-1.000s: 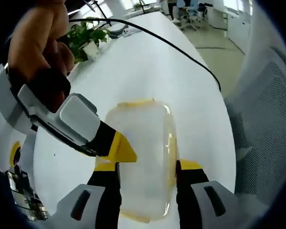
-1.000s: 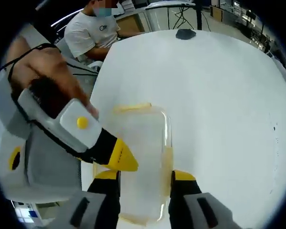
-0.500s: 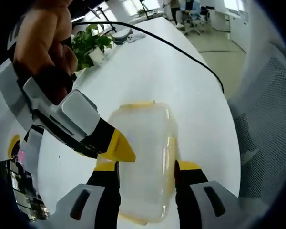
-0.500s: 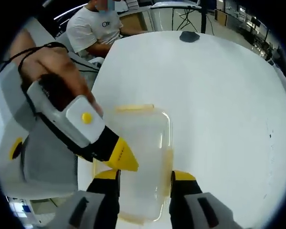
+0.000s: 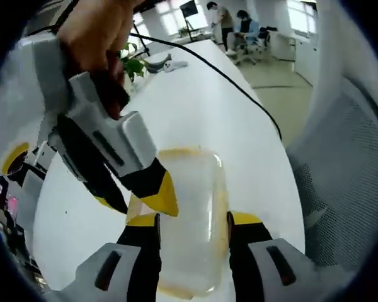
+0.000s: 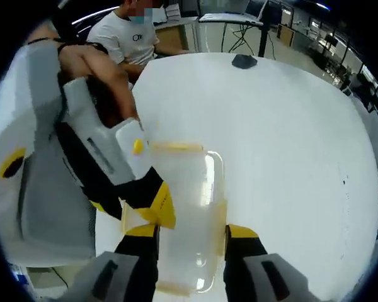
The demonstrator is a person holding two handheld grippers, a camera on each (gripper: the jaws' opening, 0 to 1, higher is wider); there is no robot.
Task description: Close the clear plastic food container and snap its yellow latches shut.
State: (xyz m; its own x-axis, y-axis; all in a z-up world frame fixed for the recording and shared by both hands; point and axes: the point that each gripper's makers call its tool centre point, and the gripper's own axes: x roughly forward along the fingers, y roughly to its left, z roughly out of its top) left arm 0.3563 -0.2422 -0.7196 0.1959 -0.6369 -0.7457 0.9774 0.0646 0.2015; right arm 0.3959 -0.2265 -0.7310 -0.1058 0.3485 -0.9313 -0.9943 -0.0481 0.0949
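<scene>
In the left gripper view, the clear rectangular plastic food container with yellow trim point(image 5: 189, 220) lies on the white counter point(image 5: 208, 107), lid down on it, and sits between the jaws of the left claw point(image 5: 192, 226). The jaws stand spread along its two long sides; whether their pads actually press the walls is hard to tell, so I would call this claw released around the box, not clenched on it. The other claw comes in from the upper left, its yellow tip point(image 5: 156, 195) at the container's near long edge, where a yellow side latch point(image 5: 136, 211) seems to sit. A potted green plant point(image 5: 133, 63) and a black cable point(image 5: 239, 88) lie farther up the counter.

In the right gripper view, the same container point(image 6: 186, 220) lies between the spread jaws of the right claw point(image 6: 190, 229), likewise released, while the left claw's yellow tip point(image 6: 157, 207) meets the long edge beside a yellow latch point(image 6: 129, 220).

To do this step well (my judgement), brace the box on one side and push the latch squarely inward until it seats, avoiding a skid across the smooth counter point(image 6: 290, 138).
</scene>
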